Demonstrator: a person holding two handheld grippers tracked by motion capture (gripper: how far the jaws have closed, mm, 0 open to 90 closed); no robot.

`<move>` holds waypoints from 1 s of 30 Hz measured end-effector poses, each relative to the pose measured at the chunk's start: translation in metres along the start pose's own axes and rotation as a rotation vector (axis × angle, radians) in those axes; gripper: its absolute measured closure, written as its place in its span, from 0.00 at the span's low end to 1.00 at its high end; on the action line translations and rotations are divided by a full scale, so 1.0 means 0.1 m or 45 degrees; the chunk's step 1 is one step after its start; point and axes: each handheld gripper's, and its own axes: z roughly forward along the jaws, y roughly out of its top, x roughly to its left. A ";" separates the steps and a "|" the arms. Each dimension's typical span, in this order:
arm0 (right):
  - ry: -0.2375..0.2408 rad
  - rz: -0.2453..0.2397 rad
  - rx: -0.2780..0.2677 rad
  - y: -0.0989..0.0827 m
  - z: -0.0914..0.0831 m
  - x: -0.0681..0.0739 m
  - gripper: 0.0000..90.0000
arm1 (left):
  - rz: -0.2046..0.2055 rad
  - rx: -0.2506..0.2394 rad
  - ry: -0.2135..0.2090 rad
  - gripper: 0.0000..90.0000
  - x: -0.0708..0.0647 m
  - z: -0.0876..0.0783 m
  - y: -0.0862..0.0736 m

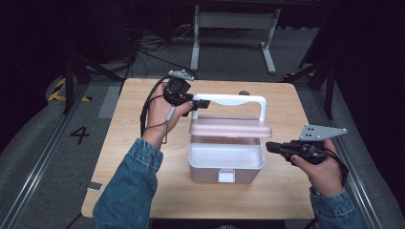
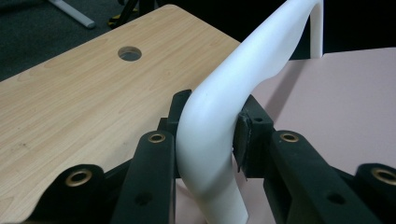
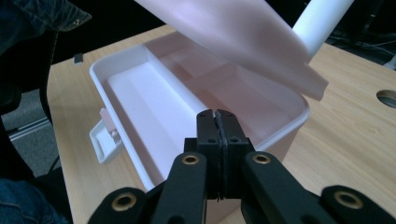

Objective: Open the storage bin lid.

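A pink box (image 1: 226, 167) with a white handle (image 1: 239, 100) stands in the middle of the wooden table (image 1: 138, 143). Its pink lid (image 1: 230, 128) is raised and hangs over the open inside. My left gripper (image 1: 200, 103) is shut on the left end of the handle (image 2: 210, 126), one pad on each side. To the right of the box, my right gripper (image 1: 268, 146) points at its side wall. In the right gripper view its jaws (image 3: 217, 116) are shut with nothing between them, just in front of the box rim (image 3: 299, 112). The white front latch (image 3: 105, 140) hangs open.
A round hole (image 2: 129, 53) is cut in the tabletop behind the box. A small dark piece (image 1: 94, 186) lies at the table's front left corner. A white stand frame (image 1: 234, 28) rises on the floor beyond the table.
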 end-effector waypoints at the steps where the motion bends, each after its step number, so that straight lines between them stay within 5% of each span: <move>1: -0.003 -0.001 -0.010 0.01 0.01 0.00 1.00 | 0.000 0.004 -0.001 0.79 0.00 0.00 0.01; 15: -0.015 0.005 -0.134 0.07 0.12 -0.03 1.00 | -0.002 -0.024 -0.031 0.74 -0.04 -0.03 -0.08; 19: -0.011 0.014 -0.129 0.07 0.13 -0.03 1.00 | 0.042 -0.019 0.007 0.58 -0.09 -0.03 -0.15; 23: -0.008 0.008 -0.123 0.08 0.16 -0.04 1.00 | 0.088 -0.060 0.163 0.43 -0.18 -0.18 -0.19; 26: -0.007 0.009 -0.124 0.08 0.17 -0.04 1.00 | 0.103 -0.094 0.166 0.41 -0.24 -0.30 -0.21; 30: -0.011 0.013 -0.126 0.08 0.17 -0.04 1.00 | 0.137 -0.062 0.159 0.39 -0.32 -0.45 -0.27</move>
